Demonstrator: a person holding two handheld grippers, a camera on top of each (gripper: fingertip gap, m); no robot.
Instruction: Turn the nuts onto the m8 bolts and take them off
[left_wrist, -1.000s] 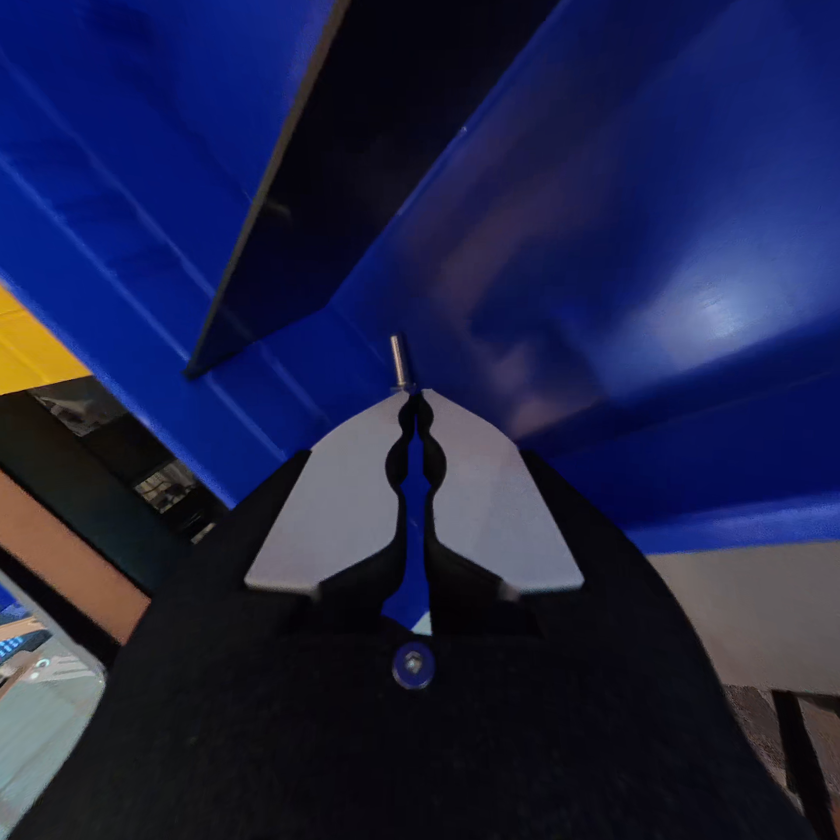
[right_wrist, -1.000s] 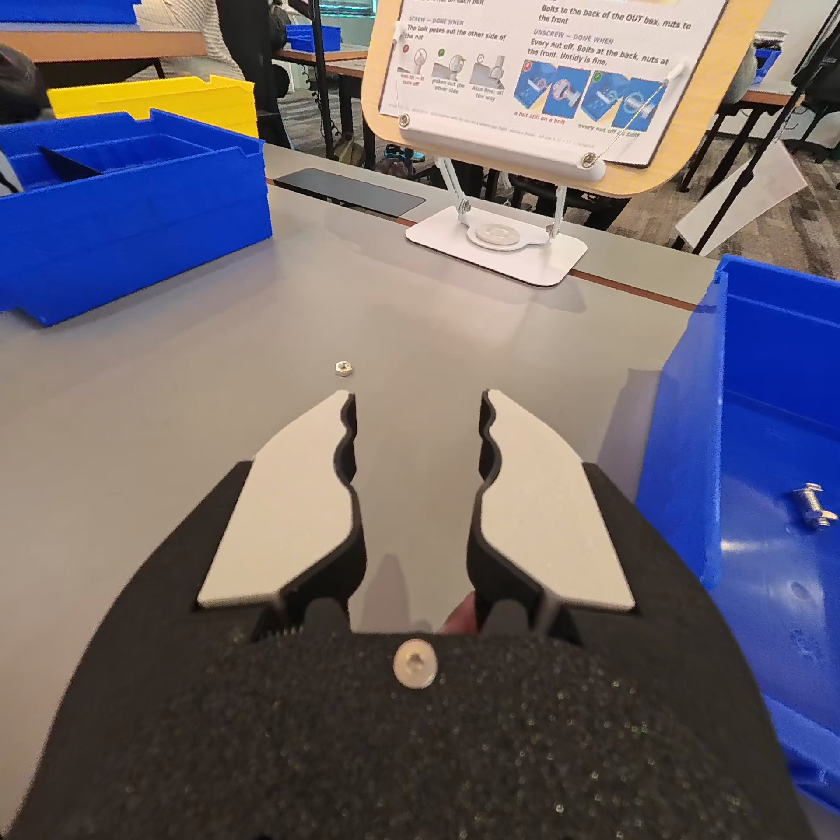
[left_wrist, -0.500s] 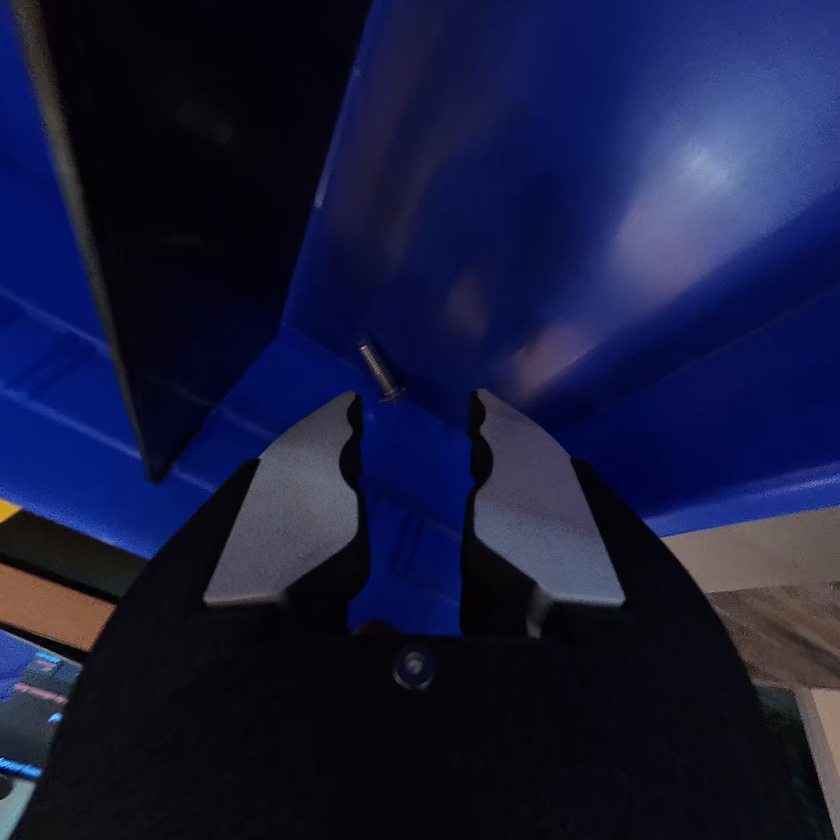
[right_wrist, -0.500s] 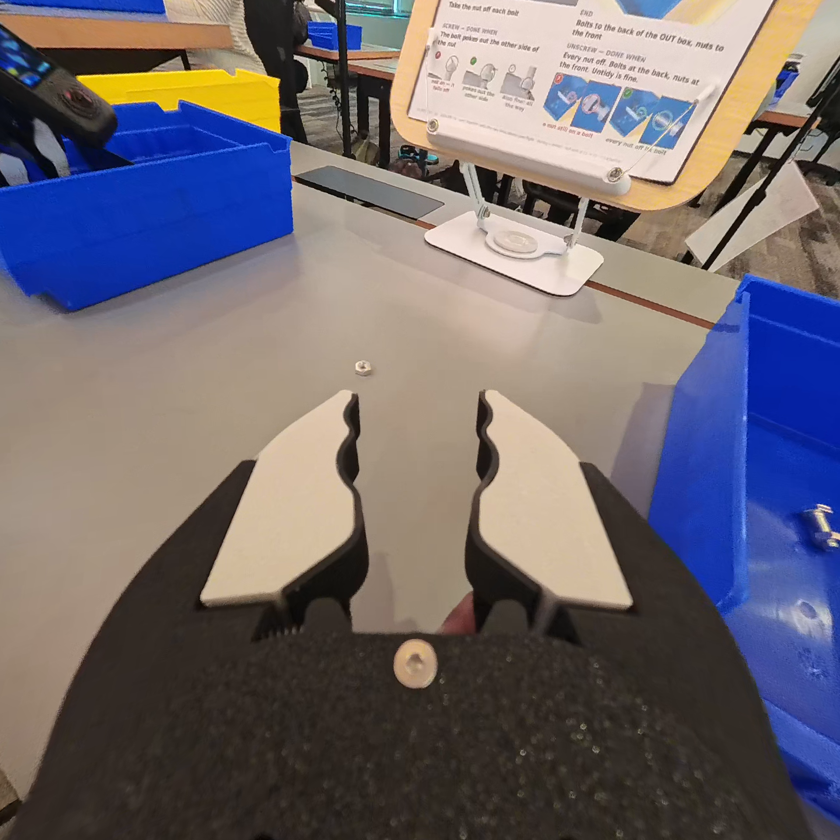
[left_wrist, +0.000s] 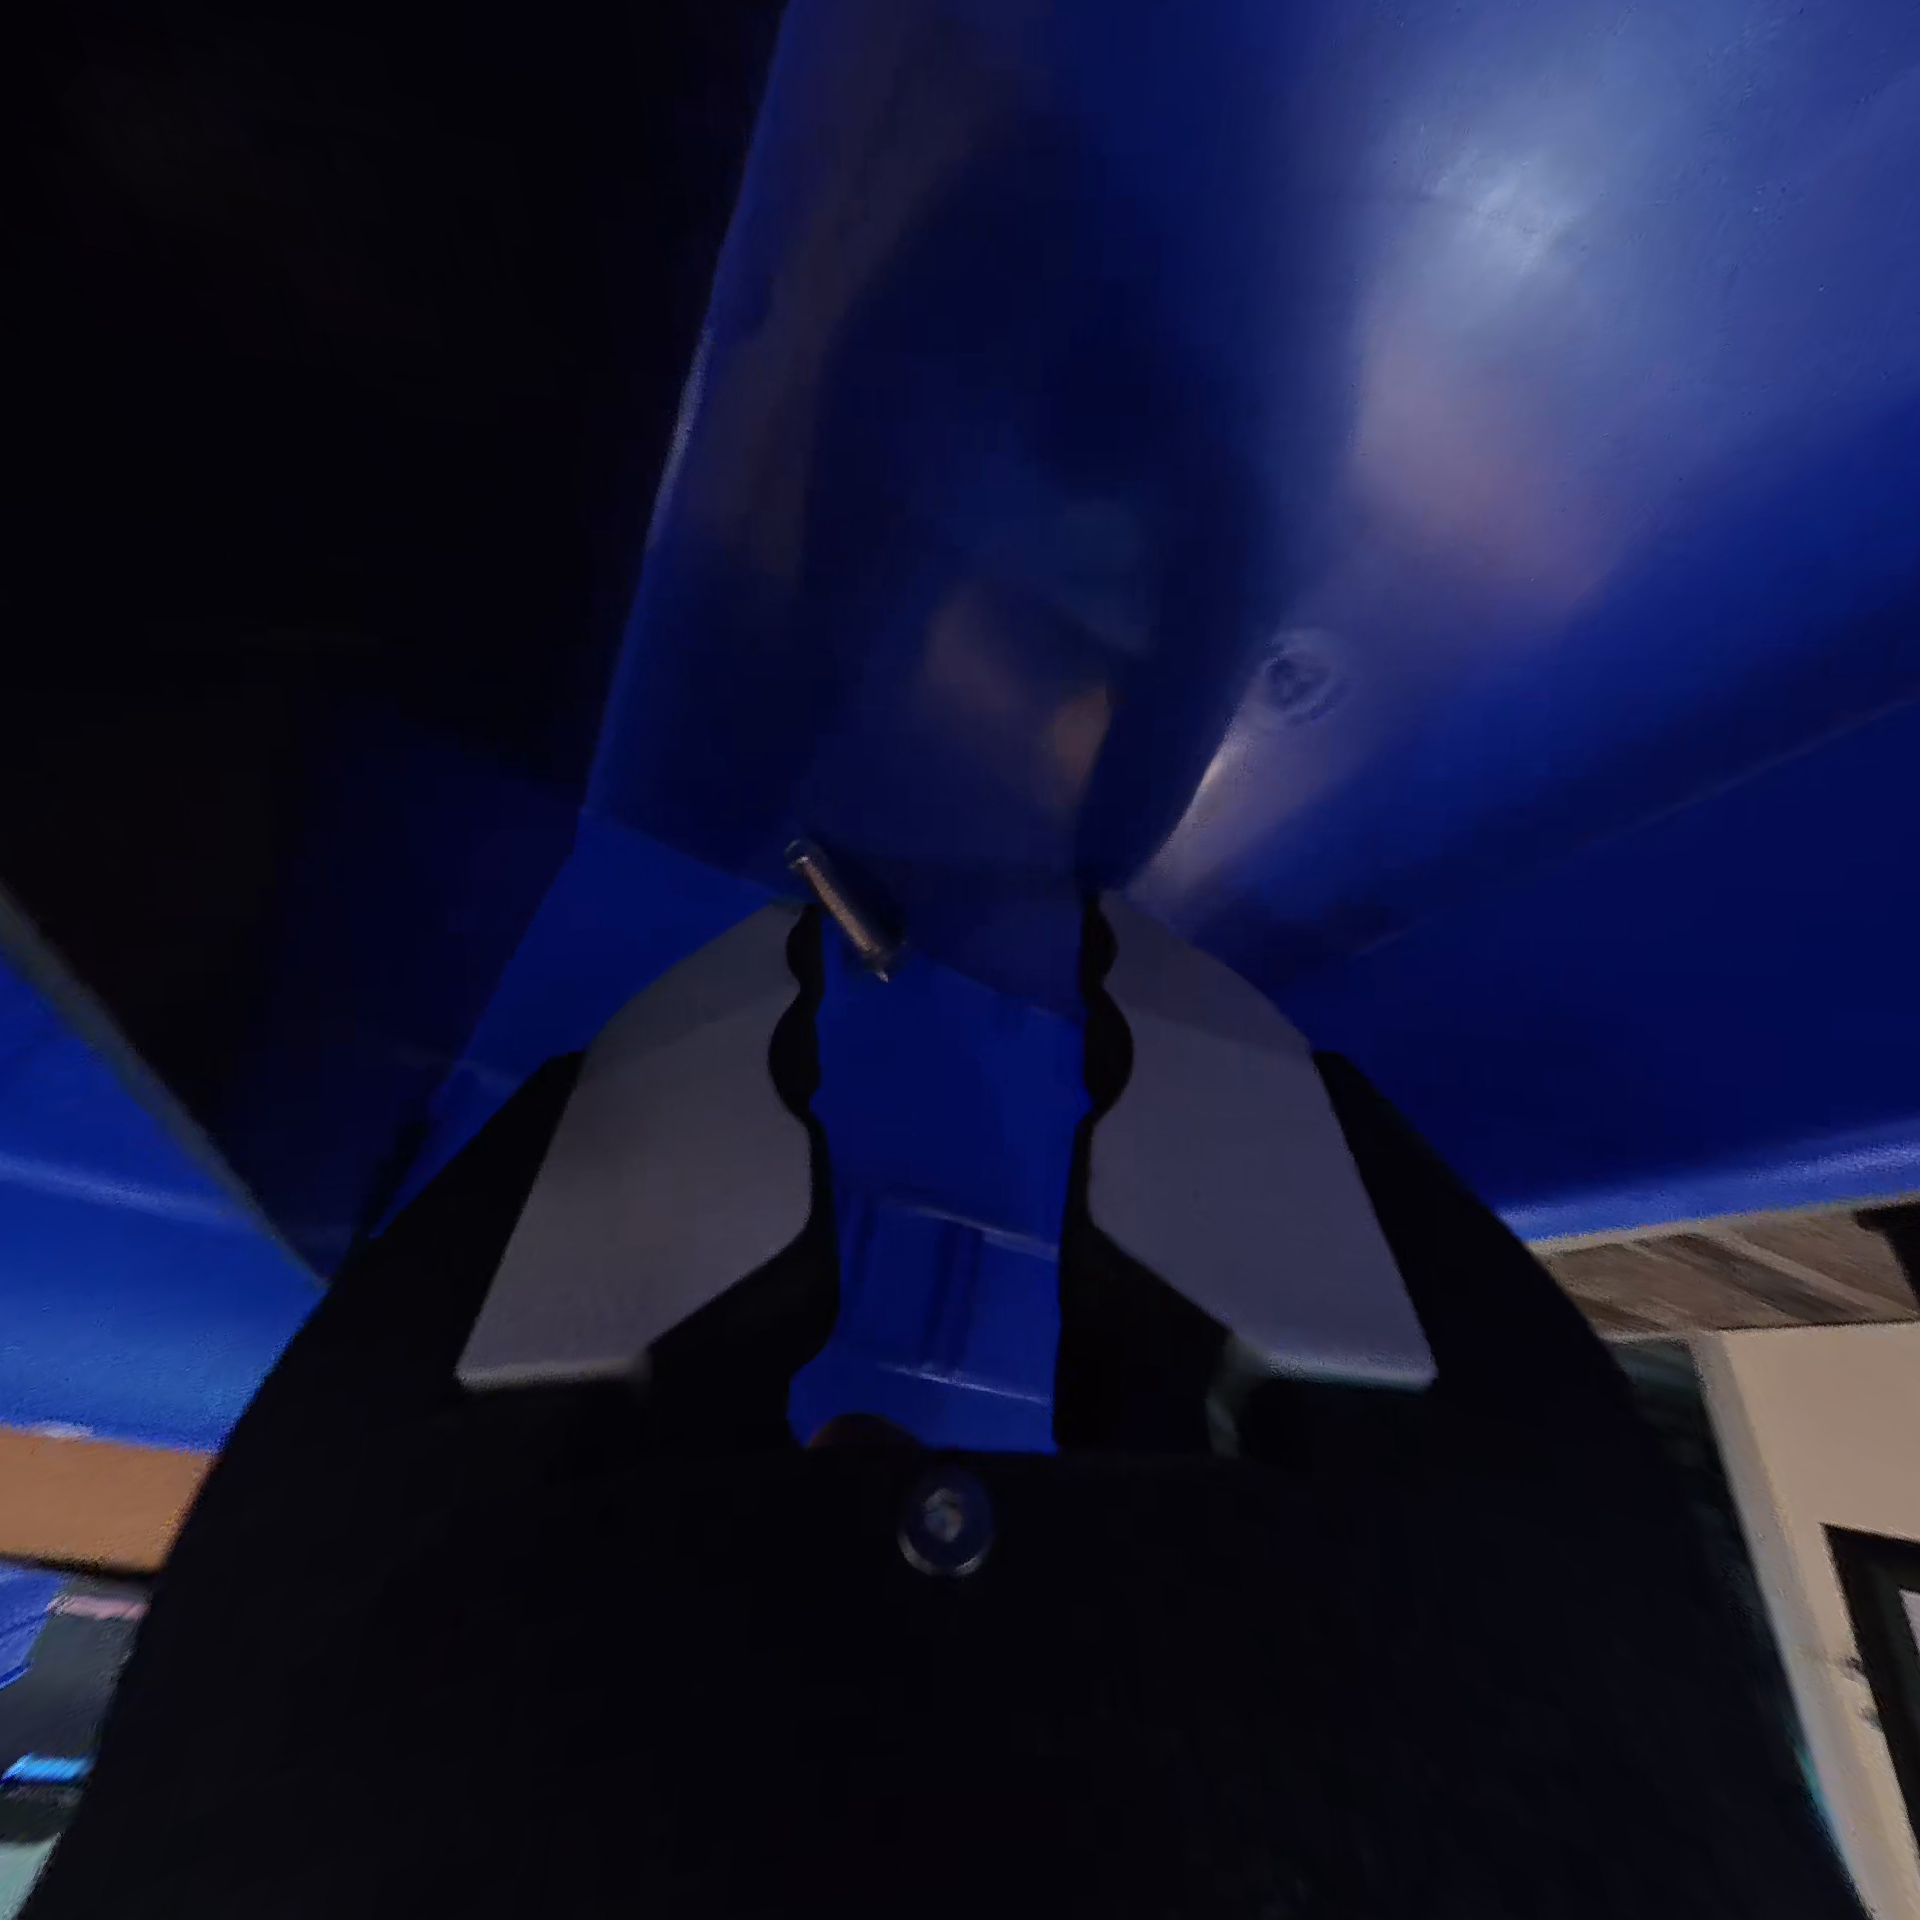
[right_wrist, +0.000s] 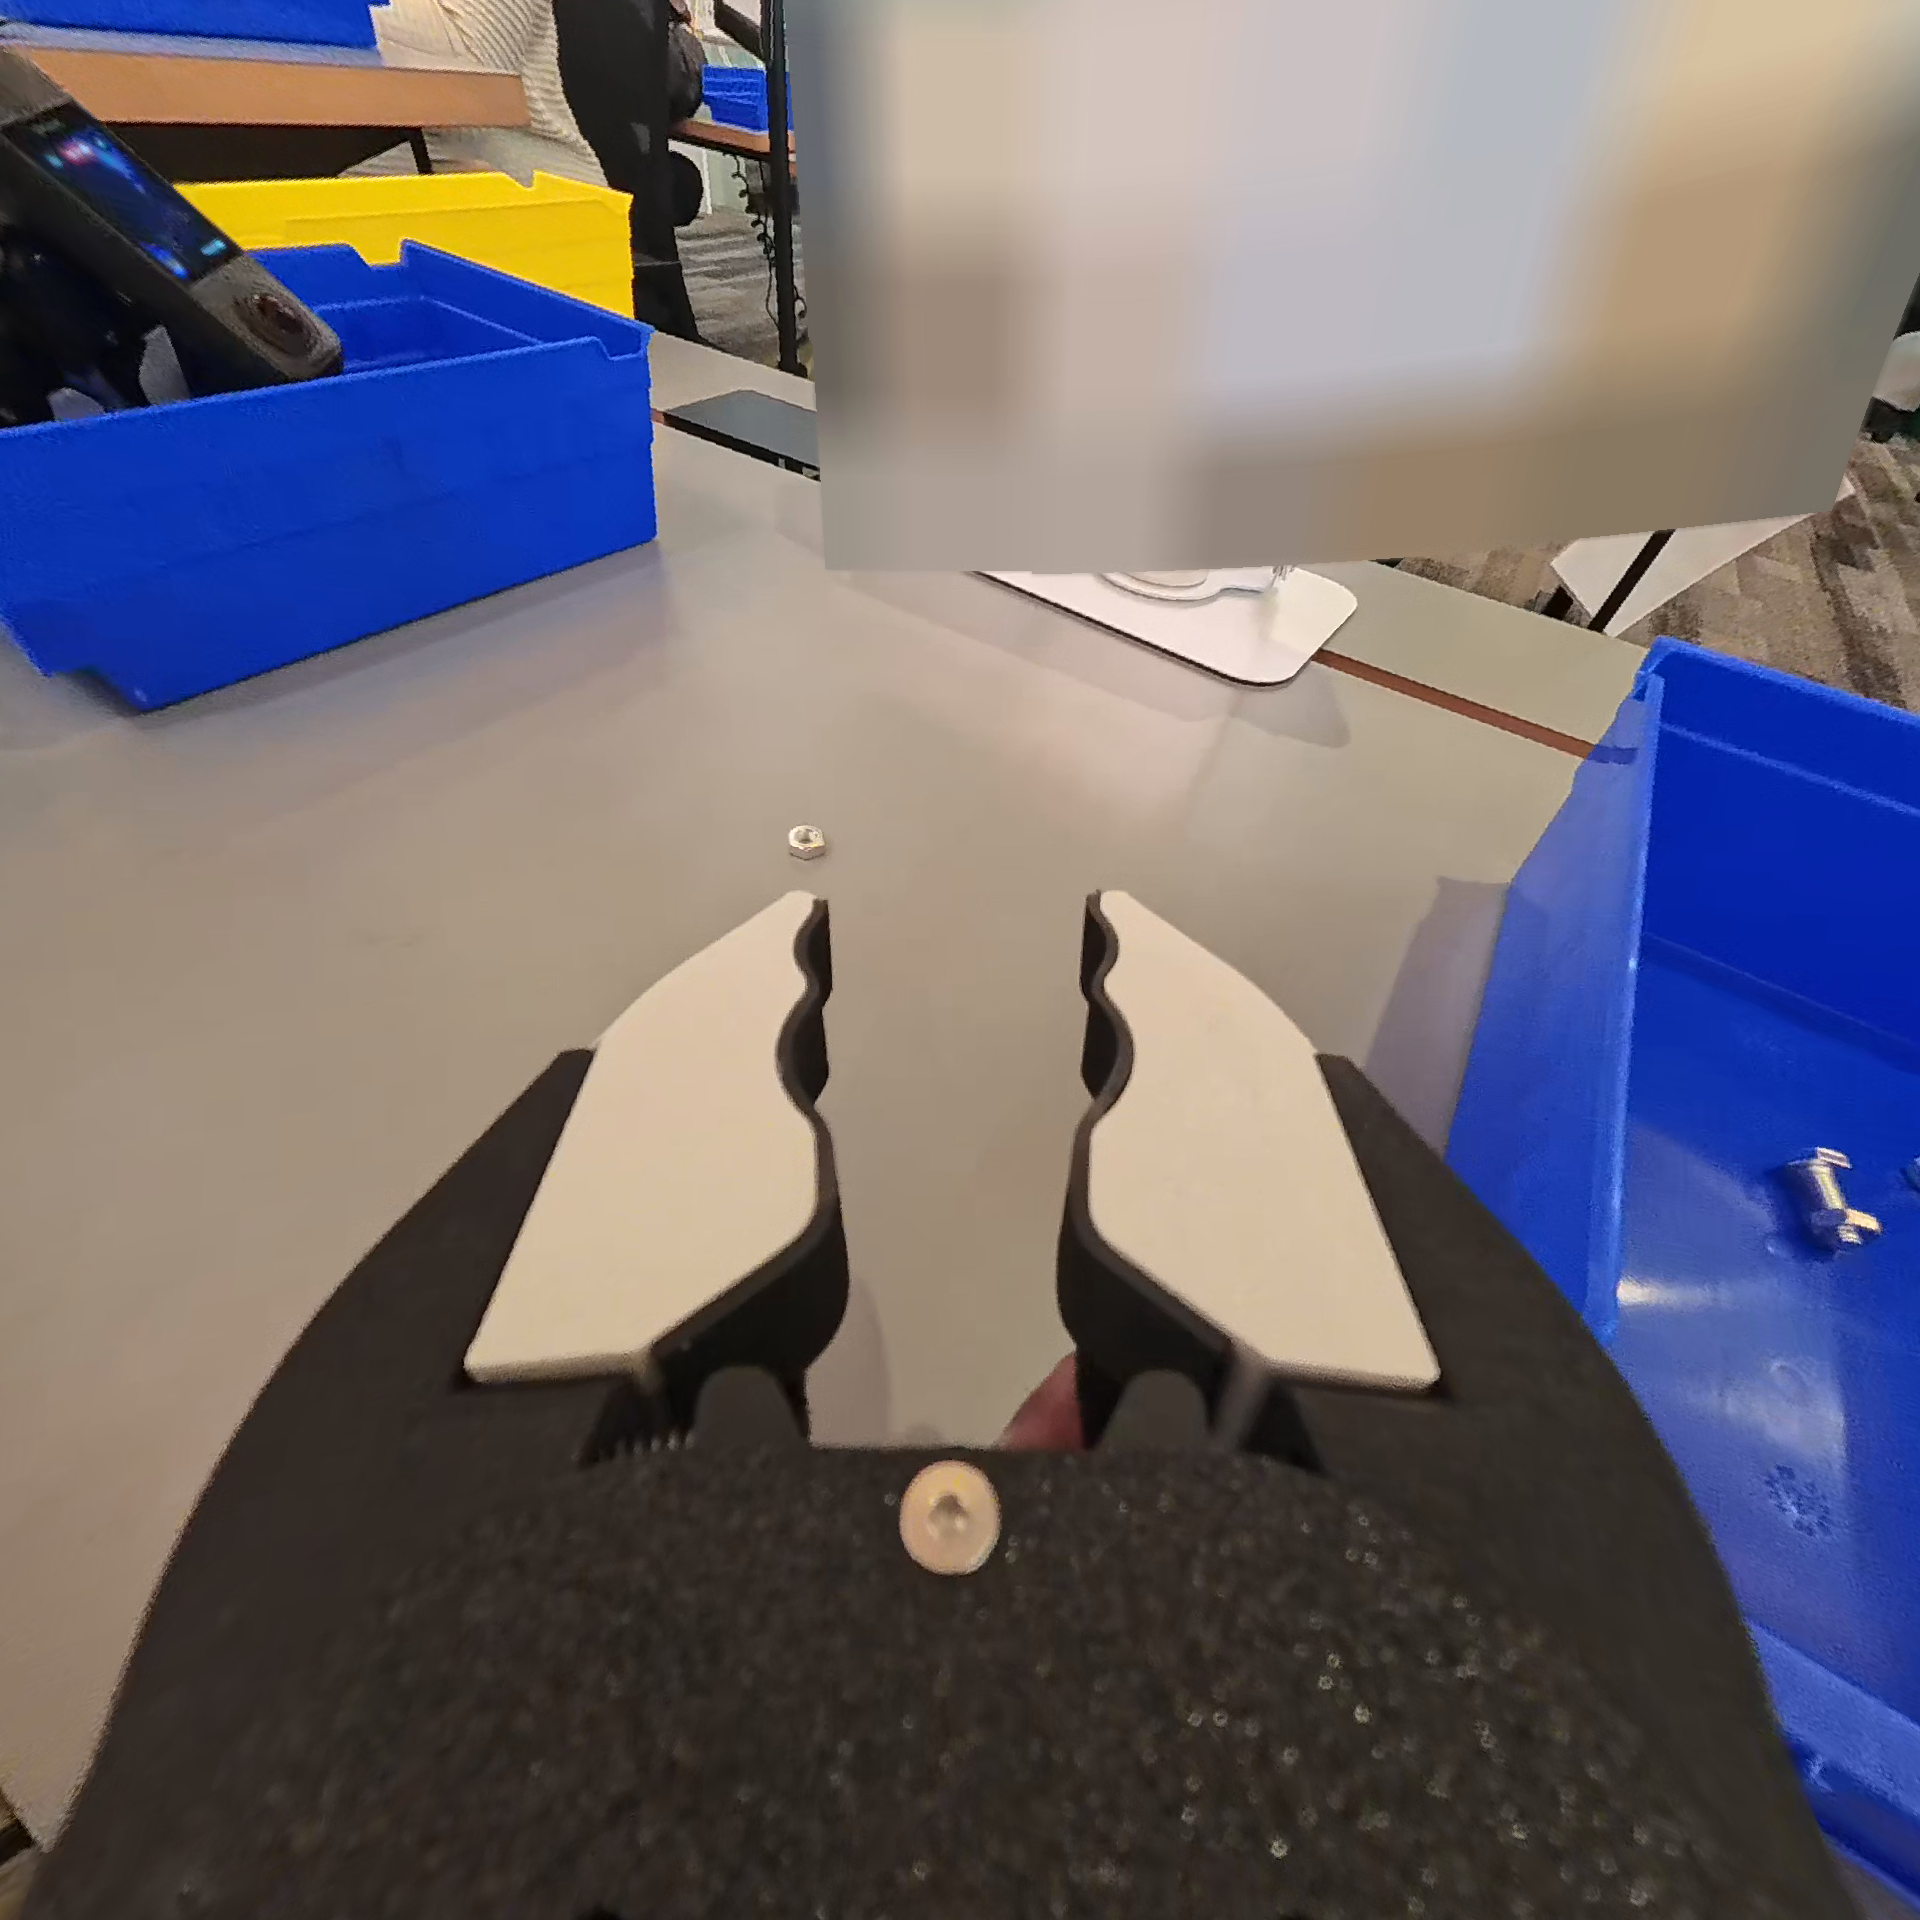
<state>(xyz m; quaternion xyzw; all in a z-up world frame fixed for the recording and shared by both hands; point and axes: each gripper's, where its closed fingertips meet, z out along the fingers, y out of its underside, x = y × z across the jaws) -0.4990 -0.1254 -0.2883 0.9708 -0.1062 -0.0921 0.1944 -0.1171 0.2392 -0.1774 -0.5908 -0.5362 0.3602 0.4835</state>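
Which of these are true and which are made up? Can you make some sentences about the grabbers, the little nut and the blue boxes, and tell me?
1. The right gripper is open. True.
2. The nut sits inside a blue bin. False: it lies on the grey table.
3. The left gripper is squeezing the bolt. False: its jaws are apart, and the bolt lies in the blue bin.
4. The right-hand bin holds a bolt with a nut. True.
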